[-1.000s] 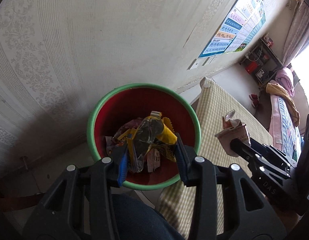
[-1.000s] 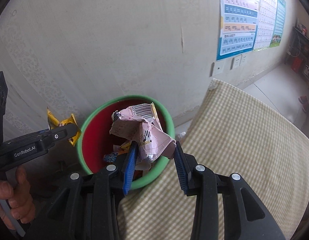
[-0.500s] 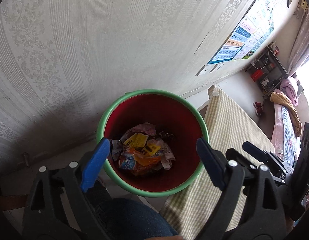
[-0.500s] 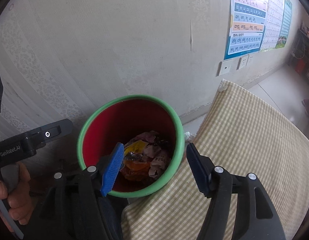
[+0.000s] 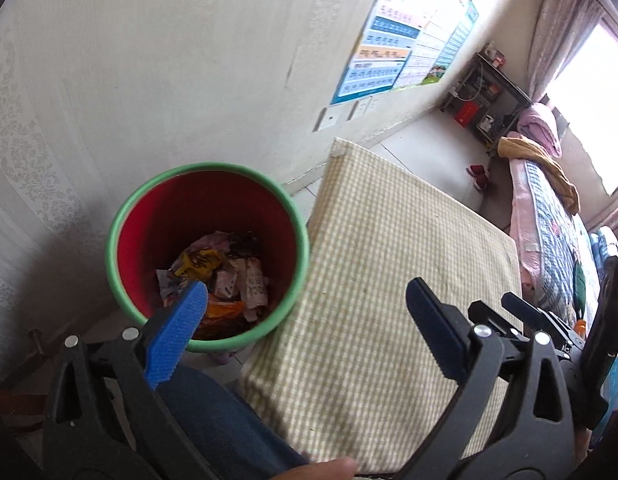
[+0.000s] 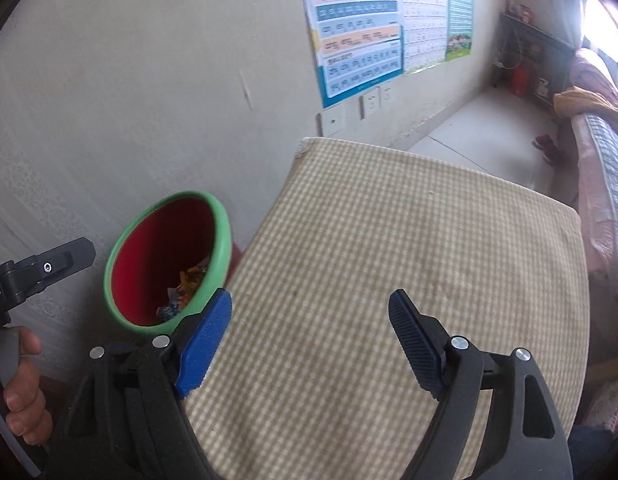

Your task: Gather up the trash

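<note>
Right wrist view — the right gripper (image 6: 311, 338) and left gripper (image 5: 307, 326) were opening, empty; wrappers (image 5: 217, 280) in the bin (image 5: 125, 216) had blurry, unreadable print.

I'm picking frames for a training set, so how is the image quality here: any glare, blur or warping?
Left wrist view: the window is blown out white, the checked yellow tablecloth smears at its near edge, and the wall bows from fisheye. Right wrist view: glare at the top right corner washes the pink bedding; the red bin with the green rim stays fairly sharp.
</note>
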`<action>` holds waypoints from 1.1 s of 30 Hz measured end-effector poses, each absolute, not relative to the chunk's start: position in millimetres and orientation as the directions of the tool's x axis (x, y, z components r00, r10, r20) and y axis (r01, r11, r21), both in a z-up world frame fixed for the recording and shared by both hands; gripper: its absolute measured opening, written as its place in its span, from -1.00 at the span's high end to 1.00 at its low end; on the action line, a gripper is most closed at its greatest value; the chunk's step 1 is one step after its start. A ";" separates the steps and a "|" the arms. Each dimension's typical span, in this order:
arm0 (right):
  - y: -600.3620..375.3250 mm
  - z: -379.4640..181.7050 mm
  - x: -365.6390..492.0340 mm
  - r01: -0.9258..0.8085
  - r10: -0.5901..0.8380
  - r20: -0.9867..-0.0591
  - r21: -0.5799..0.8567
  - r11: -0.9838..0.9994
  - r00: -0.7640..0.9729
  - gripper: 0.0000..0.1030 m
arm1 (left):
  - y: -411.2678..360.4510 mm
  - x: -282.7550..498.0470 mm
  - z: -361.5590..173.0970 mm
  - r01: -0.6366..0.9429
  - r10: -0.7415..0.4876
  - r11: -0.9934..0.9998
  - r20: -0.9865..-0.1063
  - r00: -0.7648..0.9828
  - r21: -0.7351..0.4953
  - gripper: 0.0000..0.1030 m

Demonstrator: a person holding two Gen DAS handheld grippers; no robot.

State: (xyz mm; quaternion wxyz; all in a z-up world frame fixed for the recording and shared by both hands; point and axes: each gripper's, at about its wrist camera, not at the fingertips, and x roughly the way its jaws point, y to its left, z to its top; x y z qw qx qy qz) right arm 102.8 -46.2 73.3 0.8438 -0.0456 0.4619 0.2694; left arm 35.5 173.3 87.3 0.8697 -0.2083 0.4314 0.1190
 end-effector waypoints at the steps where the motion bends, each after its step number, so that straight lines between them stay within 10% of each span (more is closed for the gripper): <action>1: -60.0 75.0 100.6 -0.477 0.396 -0.801 0.160 0.864 0.448 -0.52 | 161.4 37.1 88.7 -0.368 0.024 0.895 -0.798 0.602 -0.251 -0.89; 18: -228.2 93.2 61.1 -0.142 0.171 -0.673 0.099 0.985 0.720 -0.86 | 6.5 50.0 106.0 -0.109 -0.006 0.987 -0.701 0.713 -0.119 -0.89; 33: -229.0 91.3 43.5 -0.193 0.250 -0.657 0.159 0.968 0.712 -0.86 | -14.1 38.2 108.5 -0.042 -0.004 0.998 -0.692 0.722 -0.050 -0.89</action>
